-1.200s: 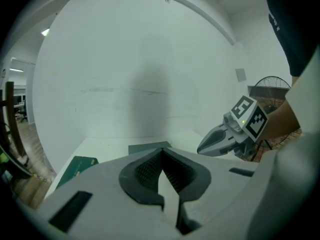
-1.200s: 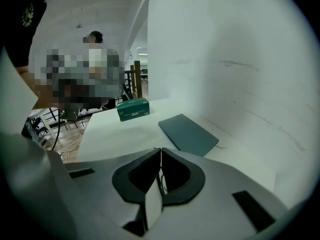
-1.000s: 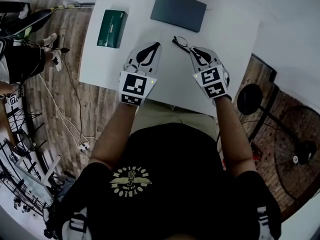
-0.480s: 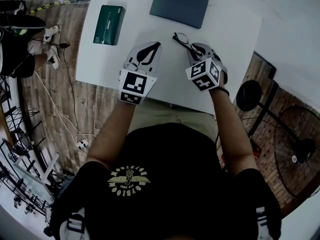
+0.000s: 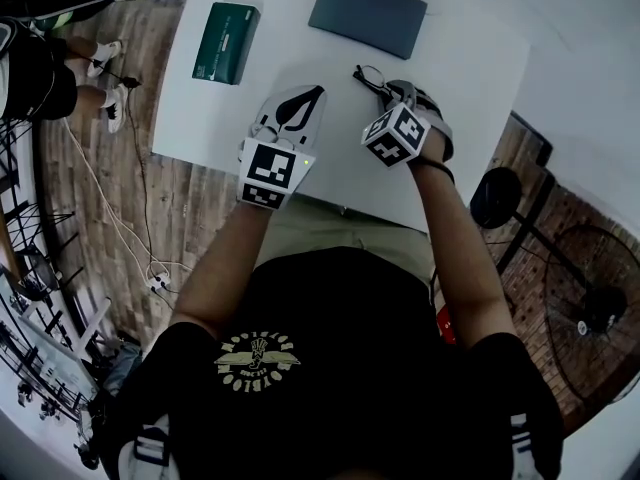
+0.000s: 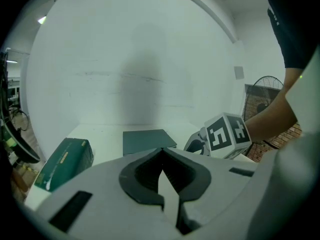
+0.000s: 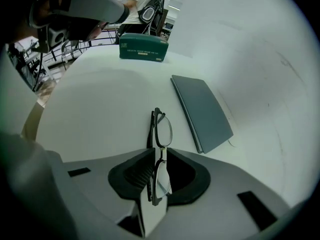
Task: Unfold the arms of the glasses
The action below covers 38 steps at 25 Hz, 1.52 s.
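Near the right half of the white table (image 5: 210,118), between its near edge and the flat grey pad (image 5: 368,12) at the far edge, the glasses (image 7: 163,129) sit in the right gripper (image 7: 158,153). Its jaws are closed on the bridge. One lens pokes out beyond the tips and the other sits in the hollow behind them, with both arms folded flat against the frame. Whether the far lens touches the table I cannot tell.

The likely trouble is the narrow hold. A clamp on the bridge alone lets the frame pivot, so a sideways push on an arm could twist the glasses in the pads or pop them loose. Pulling an arm across its hinge rather than along its swing could strain it. With this gripper aimed so steeply down, any further drop could press the frame edge-on into the table.

The left gripper (image 6: 162,151) has its jaws fully together with nothing between them. It would have to part, or use a closed tip as a hook, to catch an arm. It points forward and only slightly down, above the table just in from the near edge, left of the glasses and right of the green box (image 5: 226,42) at the far left corner. The right forearm (image 5: 445,208) reaches in over the near edge, its marker cube (image 5: 397,133) turned up toward the head camera
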Motion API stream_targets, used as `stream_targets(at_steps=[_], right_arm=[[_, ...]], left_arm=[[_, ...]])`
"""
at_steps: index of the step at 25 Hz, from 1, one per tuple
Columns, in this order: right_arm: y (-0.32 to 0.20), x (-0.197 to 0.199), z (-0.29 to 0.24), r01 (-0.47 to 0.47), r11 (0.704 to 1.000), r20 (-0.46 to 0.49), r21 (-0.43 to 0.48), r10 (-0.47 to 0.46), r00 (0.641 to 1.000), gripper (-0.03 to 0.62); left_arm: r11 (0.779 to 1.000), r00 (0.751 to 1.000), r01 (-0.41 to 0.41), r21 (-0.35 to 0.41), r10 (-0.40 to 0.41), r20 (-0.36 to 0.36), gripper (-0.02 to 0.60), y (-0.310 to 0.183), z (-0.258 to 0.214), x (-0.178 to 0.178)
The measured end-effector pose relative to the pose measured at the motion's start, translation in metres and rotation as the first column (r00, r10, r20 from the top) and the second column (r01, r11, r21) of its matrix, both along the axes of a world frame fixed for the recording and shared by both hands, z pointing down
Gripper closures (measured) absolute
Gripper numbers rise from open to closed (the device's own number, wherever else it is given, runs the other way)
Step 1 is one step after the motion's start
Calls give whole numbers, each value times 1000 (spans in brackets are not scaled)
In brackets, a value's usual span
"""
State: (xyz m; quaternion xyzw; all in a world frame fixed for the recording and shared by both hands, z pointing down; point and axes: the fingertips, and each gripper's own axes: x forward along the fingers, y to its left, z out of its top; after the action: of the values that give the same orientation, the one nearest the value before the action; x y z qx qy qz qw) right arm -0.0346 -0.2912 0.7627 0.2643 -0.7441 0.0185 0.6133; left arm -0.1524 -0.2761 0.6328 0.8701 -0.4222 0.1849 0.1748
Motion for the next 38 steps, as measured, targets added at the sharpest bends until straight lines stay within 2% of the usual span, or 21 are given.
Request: stream_targets(at_steps=[6, 10, 15, 23, 28, 32, 38], right_arm=[[-9, 2, -12, 2, 999, -11, 47, -1, 1000, 576], [-7, 4, -17, -5, 999, 2, 46, 4, 1000, 576], [-3, 4, -35, -69, 996, 100, 51, 63, 993, 577], [6, 17, -77, -198, 980, 258, 35, 182, 949, 576], [8, 22, -109, -264, 964, 358, 36, 234, 904, 577], [12, 25, -129, -329, 944, 462, 23, 282, 841, 576], [16, 24, -158, -362, 931, 581, 39, 274, 766, 577]], left_arm=[[1000, 1000, 25, 10, -25, 4, 575, 0, -7, -9], [999, 999, 35, 29, -35, 1, 575, -1, -20, -11], [999, 1000, 25, 26, -25, -10, 575, -1, -32, -6], [999, 999, -27, 40, 28, -30, 575, -3, -65, 19], [996, 997, -68, 55, 69, -30, 575, 1, -83, 31], [995, 994, -88, 48, 91, -60, 575, 4, -93, 37], [994, 992, -82, 71, 88, -93, 575, 4, -107, 40]])
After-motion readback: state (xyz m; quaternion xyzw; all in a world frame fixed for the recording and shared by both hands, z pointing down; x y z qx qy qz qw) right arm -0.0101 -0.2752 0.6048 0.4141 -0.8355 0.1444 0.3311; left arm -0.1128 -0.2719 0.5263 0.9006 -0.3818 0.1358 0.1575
